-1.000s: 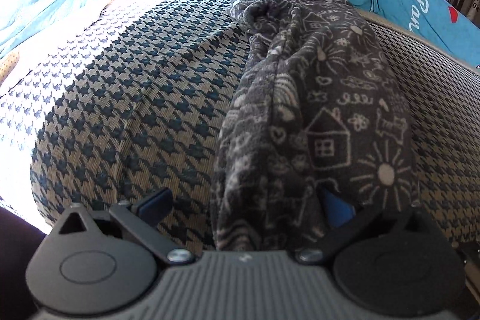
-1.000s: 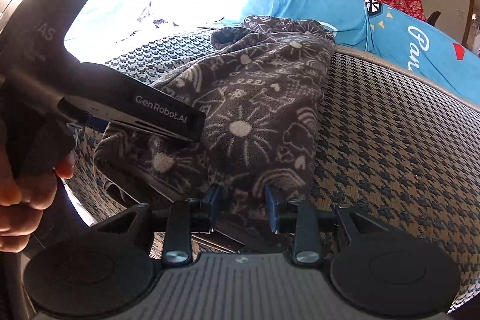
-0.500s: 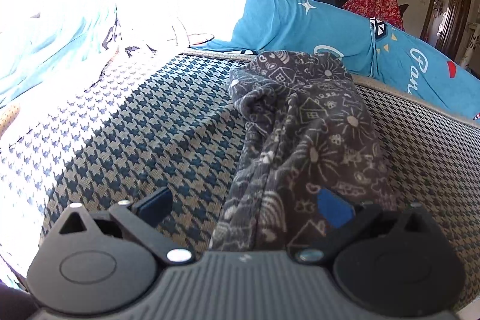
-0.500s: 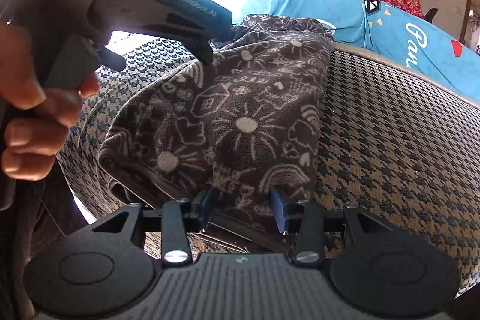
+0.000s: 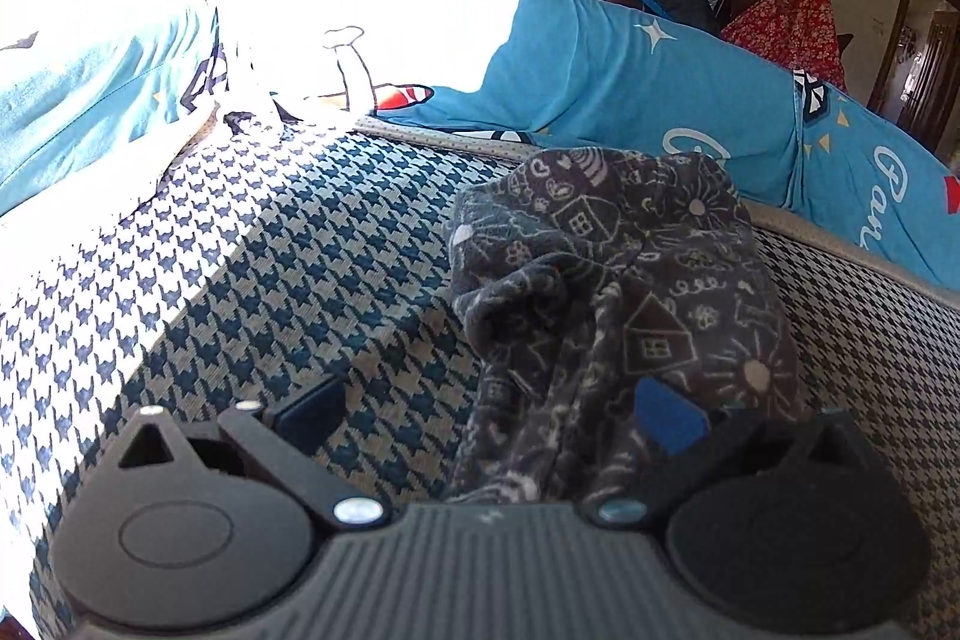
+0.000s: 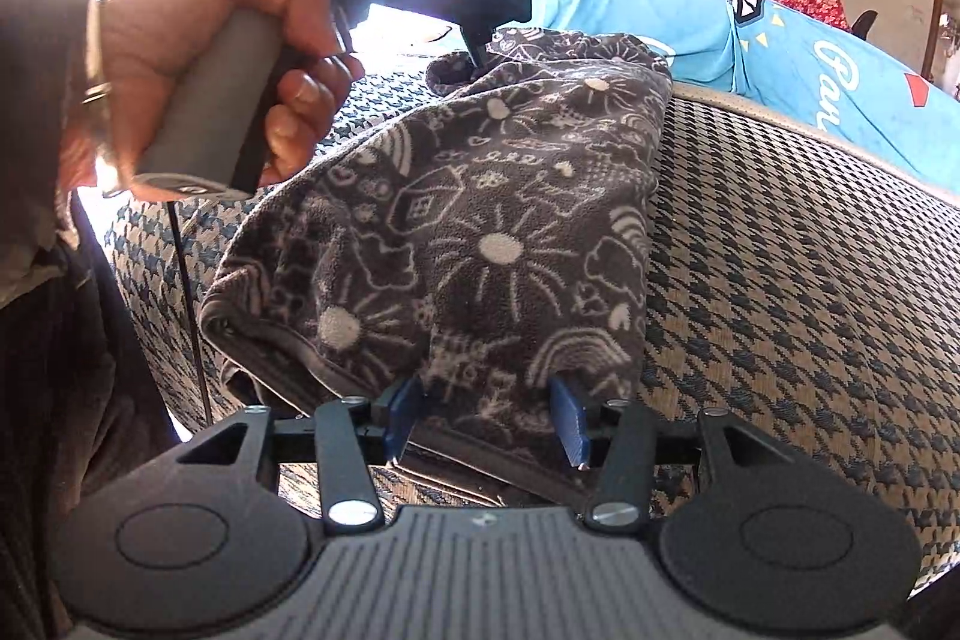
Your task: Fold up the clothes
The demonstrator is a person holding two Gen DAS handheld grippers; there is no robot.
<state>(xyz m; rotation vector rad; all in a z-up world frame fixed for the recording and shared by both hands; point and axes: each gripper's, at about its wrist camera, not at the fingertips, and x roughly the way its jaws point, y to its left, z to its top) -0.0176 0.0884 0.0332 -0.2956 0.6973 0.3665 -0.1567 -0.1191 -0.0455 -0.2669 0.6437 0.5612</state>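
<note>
The garment (image 6: 480,232), a dark fleece printed with white suns and houses, lay in a long folded bundle on the houndstooth bed (image 6: 810,280), its far end near the blue pillow (image 6: 660,16) and its near end at the bed's front edge.

The right tongs (image 6: 489,415) were opening, the blue pads standing just off either side of the near hem; fabric sat between them but no longer looked pinched. The left tongs (image 5: 489,409) stood wide open with nothing held, part of the bundle lying between the fingers. In the right view a hand (image 6: 204,58) held them raised over the garment's far end.

The fleece looked soft, light and limp, thick enough to hold a crease loosely but likely to sag and slide open if lifted by one point. A fair hold would be the stitched hem at a corner, both layers pinched together, with the other tongs taking the matching corner.
</note>
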